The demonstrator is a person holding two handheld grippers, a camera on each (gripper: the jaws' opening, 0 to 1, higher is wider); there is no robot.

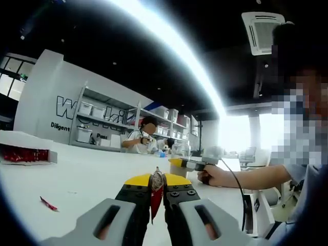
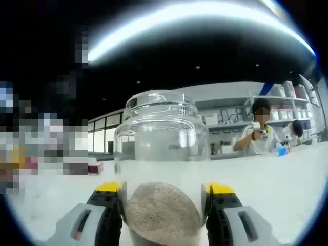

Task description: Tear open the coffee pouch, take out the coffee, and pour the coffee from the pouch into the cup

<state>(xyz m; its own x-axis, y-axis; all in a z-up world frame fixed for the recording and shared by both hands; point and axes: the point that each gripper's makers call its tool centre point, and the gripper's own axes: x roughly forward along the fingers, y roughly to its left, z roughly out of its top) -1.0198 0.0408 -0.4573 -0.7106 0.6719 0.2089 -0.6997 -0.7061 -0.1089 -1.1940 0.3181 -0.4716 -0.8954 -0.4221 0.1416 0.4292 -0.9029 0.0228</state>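
Note:
My left gripper [image 1: 157,197] is shut on a thin red coffee pouch [image 1: 157,190], held edge-on between its yellow-tipped jaws above the white table [image 1: 92,179]. In the right gripper view a clear glass cup [image 2: 160,134] stands on the table between the jaws of my right gripper [image 2: 163,201], which is shut on its sides. A mound of brown coffee powder [image 2: 161,214] lies in the cup's bottom. In the left gripper view the right gripper [image 1: 190,164] comes in from the right, held in a person's hand [image 1: 215,176], just beyond the pouch.
A small red torn scrap [image 1: 48,204] lies on the table at the left. A white box of red pouches [image 1: 24,152] sits at the far left. People [image 1: 143,136] work at a shelving unit [image 1: 102,123] behind the table. A cable [image 1: 238,192] hangs from the right gripper.

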